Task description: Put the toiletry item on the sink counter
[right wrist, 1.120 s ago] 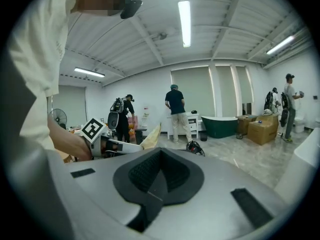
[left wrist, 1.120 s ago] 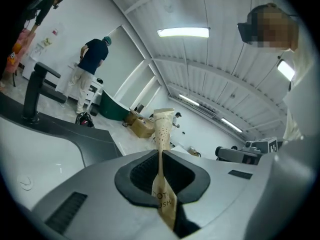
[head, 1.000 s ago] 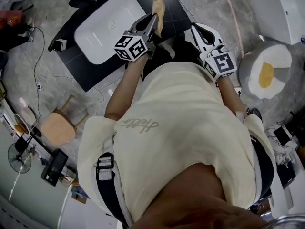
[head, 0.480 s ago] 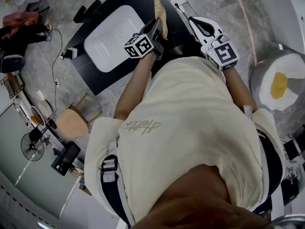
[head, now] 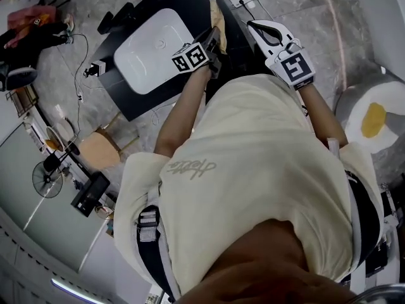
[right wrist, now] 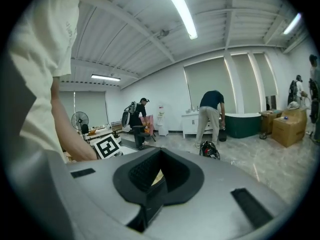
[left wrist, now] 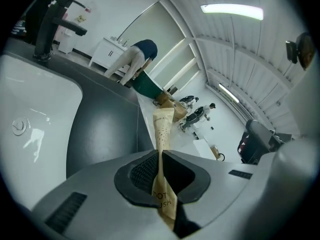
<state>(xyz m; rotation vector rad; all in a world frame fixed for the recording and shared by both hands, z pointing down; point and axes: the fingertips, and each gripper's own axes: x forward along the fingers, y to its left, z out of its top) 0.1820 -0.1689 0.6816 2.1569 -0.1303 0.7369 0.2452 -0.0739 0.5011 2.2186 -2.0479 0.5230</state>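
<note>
Holding paper toiletry packet [left wrist: 163, 126] in clamped L gripper [left wrist: 160, 156] jaws, over dark tabletop [left wrist: 102, 134] by basin [left wrist: 35, 104]; not yet set down. R gripper [right wrist: 157, 179] jaws closed, empty.

Left gripper [left wrist: 159, 156] jaws pinched on tan paper packet [left wrist: 163, 126]; packet juts past jaws. Dark counter [left wrist: 105, 129] right of white basin [left wrist: 35, 114]. Black faucet [left wrist: 47, 24] behind basin.

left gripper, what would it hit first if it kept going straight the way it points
Probably nothing soon: the left gripper, tongs shut on the tan packet, points along the dark counter beside the basin; depth is unclear.
</note>
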